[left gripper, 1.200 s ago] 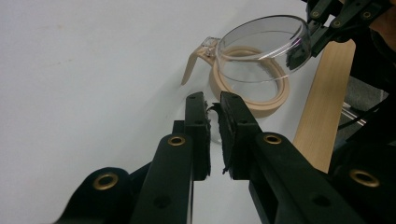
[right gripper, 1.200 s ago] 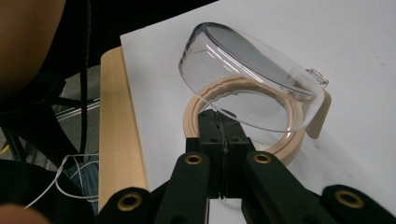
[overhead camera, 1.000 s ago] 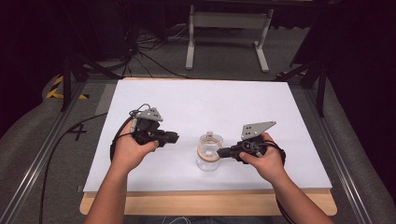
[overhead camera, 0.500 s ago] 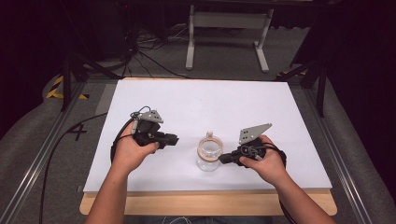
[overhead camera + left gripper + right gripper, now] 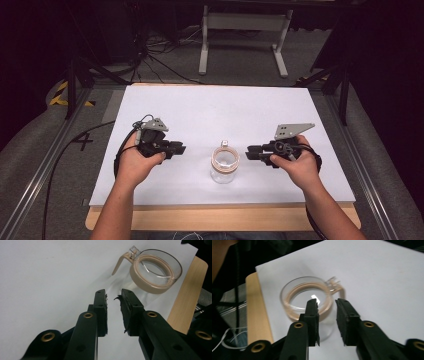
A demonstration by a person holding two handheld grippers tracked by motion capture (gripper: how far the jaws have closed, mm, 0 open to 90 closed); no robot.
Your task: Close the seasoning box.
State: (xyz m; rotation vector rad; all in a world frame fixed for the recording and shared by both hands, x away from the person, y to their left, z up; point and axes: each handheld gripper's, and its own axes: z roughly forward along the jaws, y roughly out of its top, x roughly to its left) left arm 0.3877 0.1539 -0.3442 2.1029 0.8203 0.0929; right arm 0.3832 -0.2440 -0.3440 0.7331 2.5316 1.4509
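Note:
A clear glass jug (image 5: 225, 162) with a tan collar and a thin tan handle stands upright on the white sheet near the front middle. My left gripper (image 5: 181, 148) hovers a hand's width to its left, pointing at it. In the left gripper view the jaws (image 5: 113, 296) stand slightly apart, nothing between them, and the jug (image 5: 155, 272) lies ahead to the right. My right gripper (image 5: 248, 152) is just right of the jug, clear of it. In the right gripper view its jaws (image 5: 326, 305) are slightly parted and bare, with the jug (image 5: 297, 297) close in front.
The white sheet (image 5: 225, 107) covers a wooden table whose front edge (image 5: 225, 218) shows below it. A black cable (image 5: 65, 155) trails off the left side. A grey metal stand (image 5: 242, 22) is on the floor beyond the table.
My right gripper has drawn back to the right, off the jug's rim where it was a second ago. The jug and the left gripper have stayed put.

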